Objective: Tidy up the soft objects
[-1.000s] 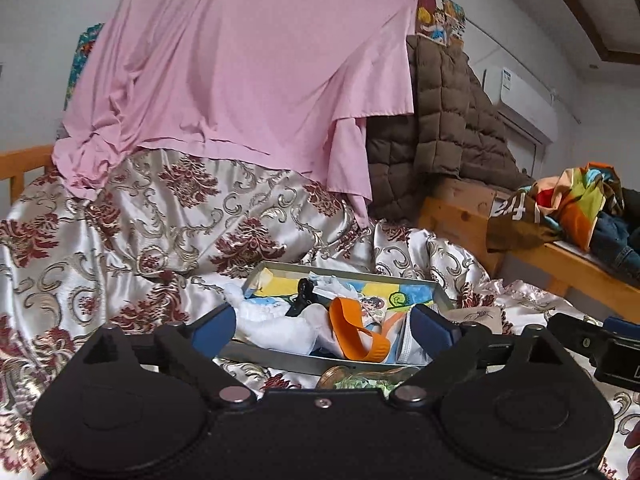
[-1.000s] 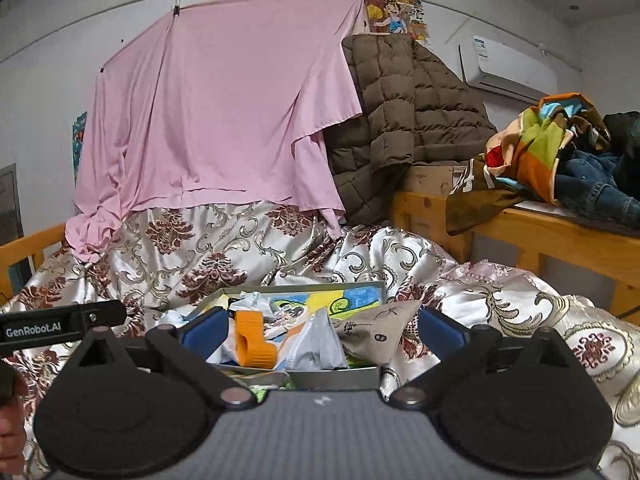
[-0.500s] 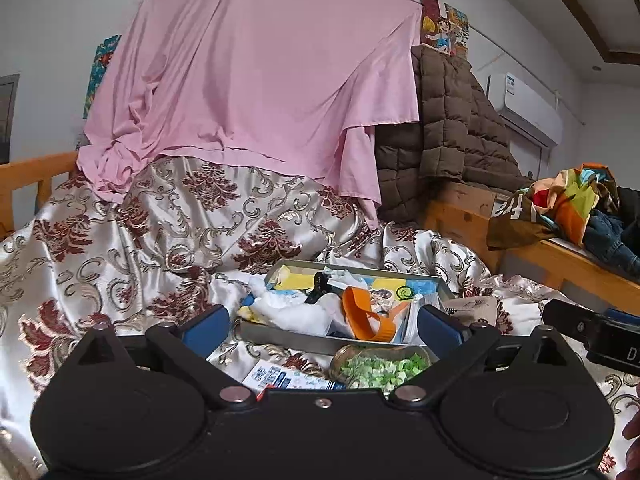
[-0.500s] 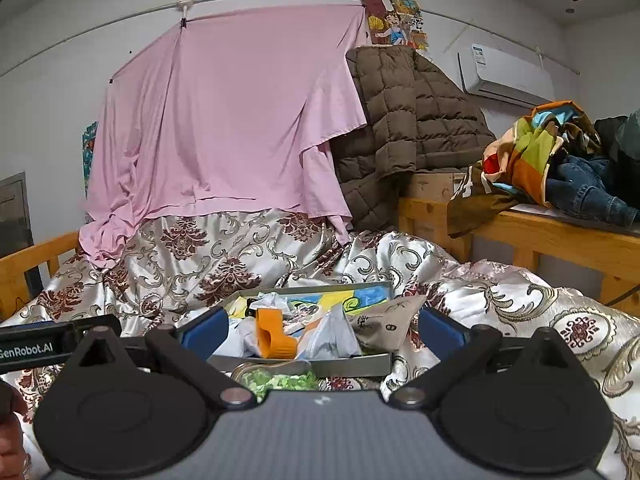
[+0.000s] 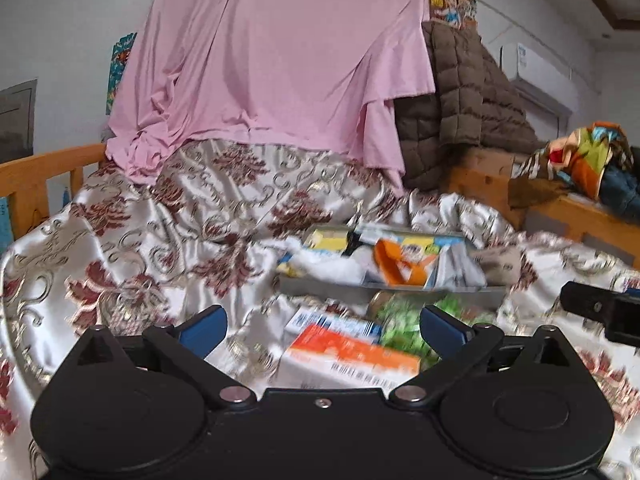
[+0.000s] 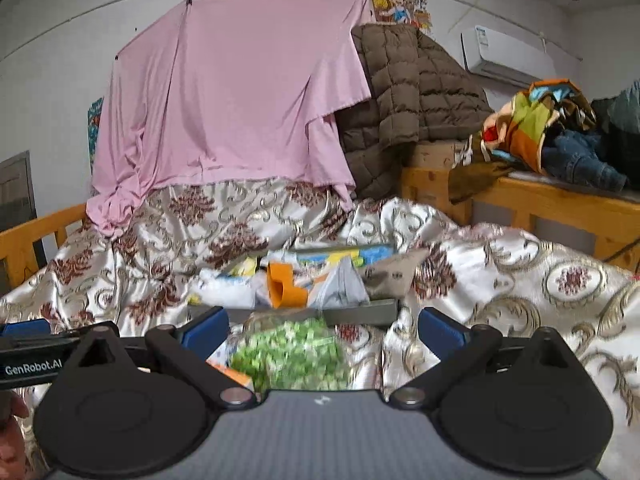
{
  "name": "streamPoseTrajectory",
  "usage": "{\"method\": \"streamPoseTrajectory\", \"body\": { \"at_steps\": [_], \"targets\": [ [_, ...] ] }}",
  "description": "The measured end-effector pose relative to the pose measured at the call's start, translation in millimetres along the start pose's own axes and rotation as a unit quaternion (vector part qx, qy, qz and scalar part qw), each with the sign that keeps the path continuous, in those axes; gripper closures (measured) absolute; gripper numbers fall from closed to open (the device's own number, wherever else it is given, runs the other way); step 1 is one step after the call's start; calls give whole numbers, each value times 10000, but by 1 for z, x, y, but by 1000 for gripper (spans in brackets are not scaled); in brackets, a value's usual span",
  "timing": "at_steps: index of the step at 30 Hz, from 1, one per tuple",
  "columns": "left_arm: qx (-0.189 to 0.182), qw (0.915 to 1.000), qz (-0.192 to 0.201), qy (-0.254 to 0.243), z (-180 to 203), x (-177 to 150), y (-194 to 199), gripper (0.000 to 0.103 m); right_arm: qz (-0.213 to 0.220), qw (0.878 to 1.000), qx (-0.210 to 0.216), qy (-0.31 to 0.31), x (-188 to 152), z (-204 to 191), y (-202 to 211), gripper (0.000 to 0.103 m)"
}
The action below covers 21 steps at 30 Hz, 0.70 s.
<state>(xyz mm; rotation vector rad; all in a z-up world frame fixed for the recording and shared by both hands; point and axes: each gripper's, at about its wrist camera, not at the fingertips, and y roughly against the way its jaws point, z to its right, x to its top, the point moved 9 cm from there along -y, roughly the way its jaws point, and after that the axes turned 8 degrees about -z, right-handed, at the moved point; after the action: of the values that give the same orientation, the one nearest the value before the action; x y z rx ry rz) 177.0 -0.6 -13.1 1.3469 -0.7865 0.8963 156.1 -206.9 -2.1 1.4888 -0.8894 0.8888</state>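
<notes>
both your left gripper (image 5: 320,324) and right gripper (image 6: 322,328) hang wide open and empty, the soft things heaped in the tray (image 5: 384,285) on the bed, so a deep reach could snag the slippery bedspread (image 5: 168,232).

Ahead of the gripper a pink sheet (image 6: 224,96) hangs against the wall, a brown quilted coat (image 6: 404,96) to its right. Farther right, an air conditioner (image 6: 504,56); below it, a wooden shelf (image 6: 560,204), possibly a bedframe.
</notes>
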Motion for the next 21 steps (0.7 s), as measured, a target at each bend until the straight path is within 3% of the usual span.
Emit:
{"method": "streamPoseTrajectory", "body": {
  "at_steps": [21],
  "targets": [
    [112, 9989, -444, -130, -8, -39, -13, 1, -493, 9987, 77, -55, -41, -1, -21, 0]
  ]
}}
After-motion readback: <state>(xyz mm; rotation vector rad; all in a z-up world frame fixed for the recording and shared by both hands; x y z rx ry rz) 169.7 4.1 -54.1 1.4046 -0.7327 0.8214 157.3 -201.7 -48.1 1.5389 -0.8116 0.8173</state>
